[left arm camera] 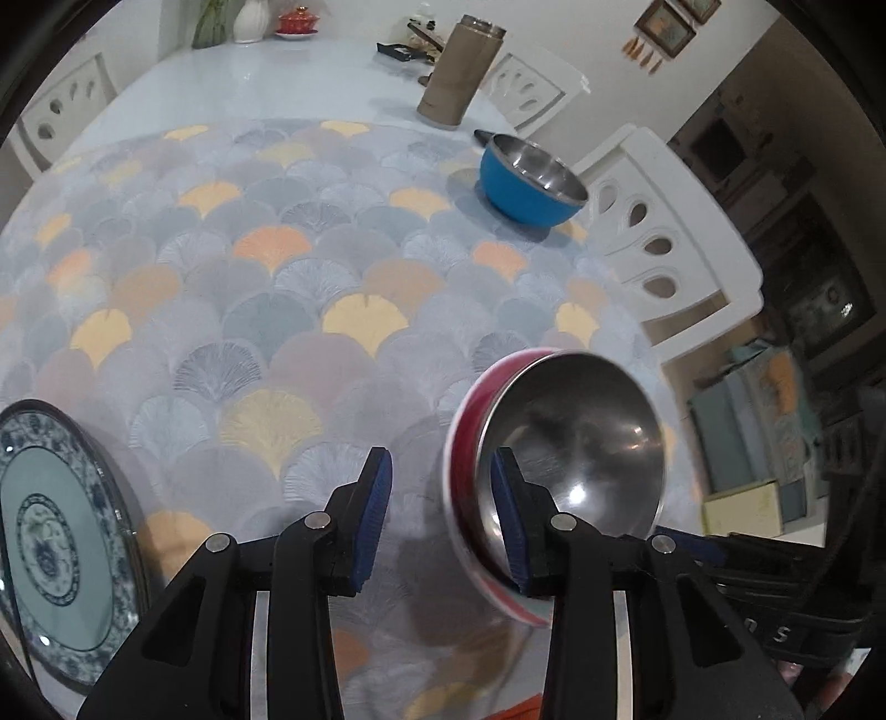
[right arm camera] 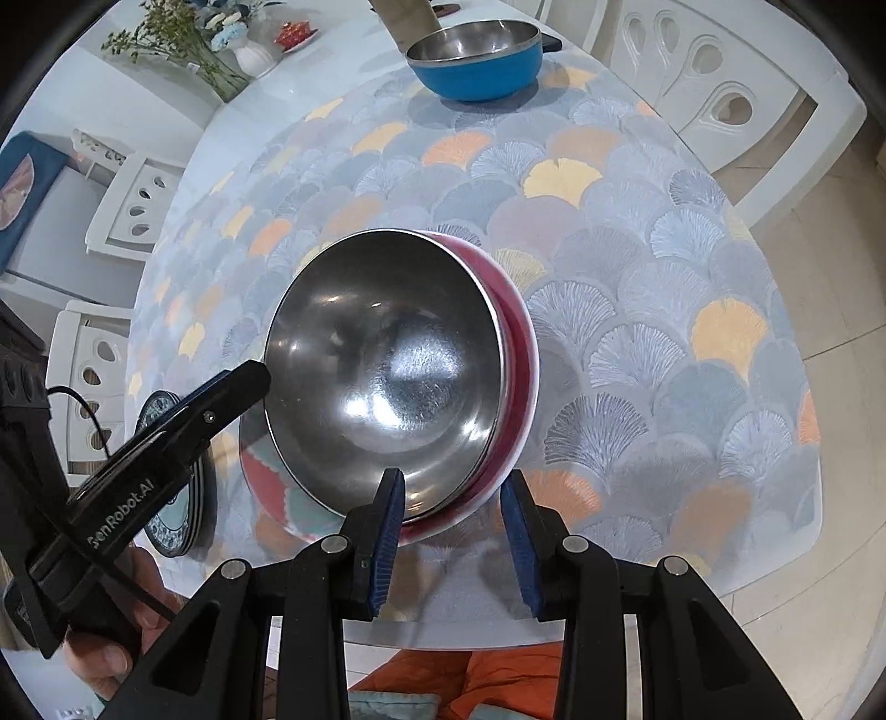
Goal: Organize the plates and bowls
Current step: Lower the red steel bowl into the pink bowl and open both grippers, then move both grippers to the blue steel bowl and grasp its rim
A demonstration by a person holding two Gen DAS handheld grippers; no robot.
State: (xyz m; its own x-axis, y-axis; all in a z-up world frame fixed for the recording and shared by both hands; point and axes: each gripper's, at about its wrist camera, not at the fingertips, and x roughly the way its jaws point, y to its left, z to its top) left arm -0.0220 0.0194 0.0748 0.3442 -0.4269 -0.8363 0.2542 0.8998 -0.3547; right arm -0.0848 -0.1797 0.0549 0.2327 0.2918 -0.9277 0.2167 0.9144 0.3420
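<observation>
A red bowl with a steel inside [right arm camera: 387,365] is tilted on its side above the table. Its lower rim sits between the jaws of my right gripper [right arm camera: 451,509], which are wide apart around it. In the left wrist view the same bowl [left arm camera: 576,443] is tilted, with its rim between the jaws of my left gripper [left arm camera: 443,504], also apart. A blue bowl [left arm camera: 529,180] with a steel inside stands upright at the far right, and shows in the right wrist view [right arm camera: 479,58]. A blue-and-white plate [left arm camera: 55,543] lies at the near left.
A patterned mat [left arm camera: 288,277] covers the near table. A tall brown flask [left arm camera: 459,69] stands behind the blue bowl. White chairs [left arm camera: 664,243] stand round the table. A vase [left arm camera: 249,19] and a red cup [left arm camera: 299,22] stand at the far end.
</observation>
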